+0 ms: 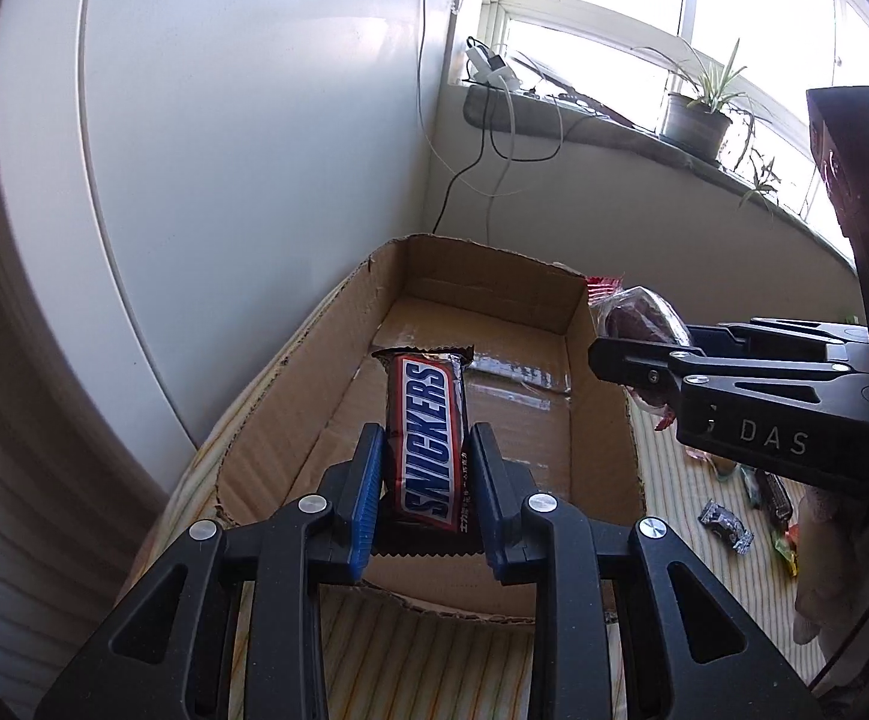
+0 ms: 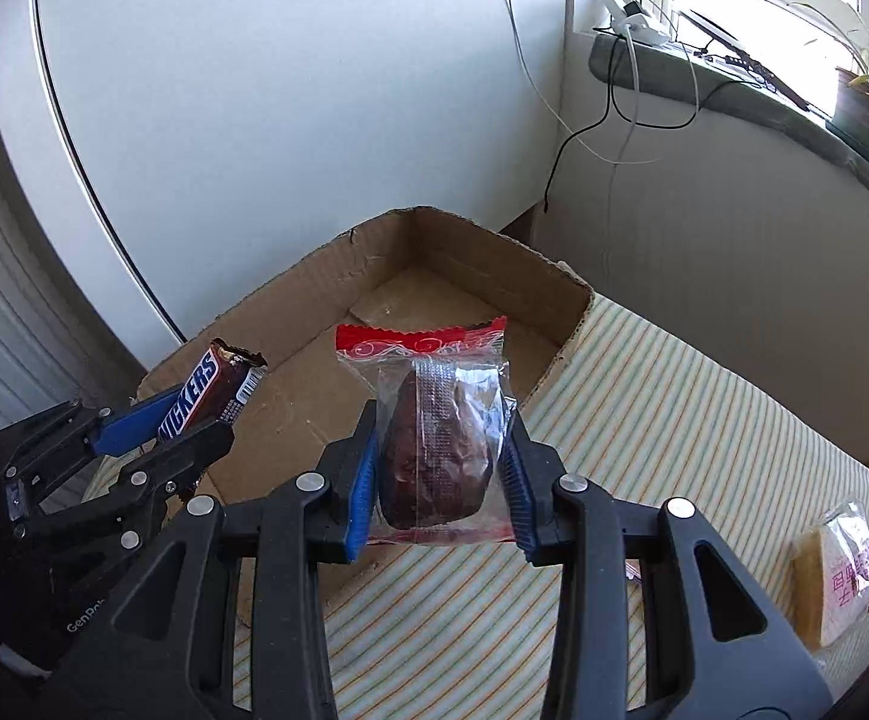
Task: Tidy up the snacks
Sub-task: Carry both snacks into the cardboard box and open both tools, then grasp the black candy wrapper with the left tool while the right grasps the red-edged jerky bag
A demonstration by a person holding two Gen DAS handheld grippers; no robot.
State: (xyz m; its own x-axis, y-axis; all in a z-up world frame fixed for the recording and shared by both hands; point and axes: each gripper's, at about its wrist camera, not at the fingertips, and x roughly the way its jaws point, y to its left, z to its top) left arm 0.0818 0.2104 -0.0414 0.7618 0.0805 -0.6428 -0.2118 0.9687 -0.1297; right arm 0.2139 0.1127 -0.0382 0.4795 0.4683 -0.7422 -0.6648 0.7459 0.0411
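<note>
Left gripper (image 1: 425,480) is pinching a Snickers bar (image 1: 428,438) over the near end of the open cardboard box (image 1: 482,282). To its right, right gripper (image 2: 437,468) squeezes a clear-wrapped dark cake (image 2: 434,450) at the box's edge, above the striped cloth (image 2: 674,420).

Snickers bar (image 1: 428,441): you see it brown-wrapped with blue lettering, pinched lengthwise between the jaws, its far end raised over the box.
Wrapped dark cake (image 2: 439,450): clear packet with a red crimped top edge, held upright between the other jaws, above the box's near rim.
Cardboard box (image 1: 602,420): open-topped, torn rim, bare taped floor, standing on the striped cloth.
Loose snacks (image 1: 728,525): small wrapped sweets lie on the cloth to the box's right.
Pale packet (image 2: 836,576): you find it flat on the cloth, well apart from the box.
</note>
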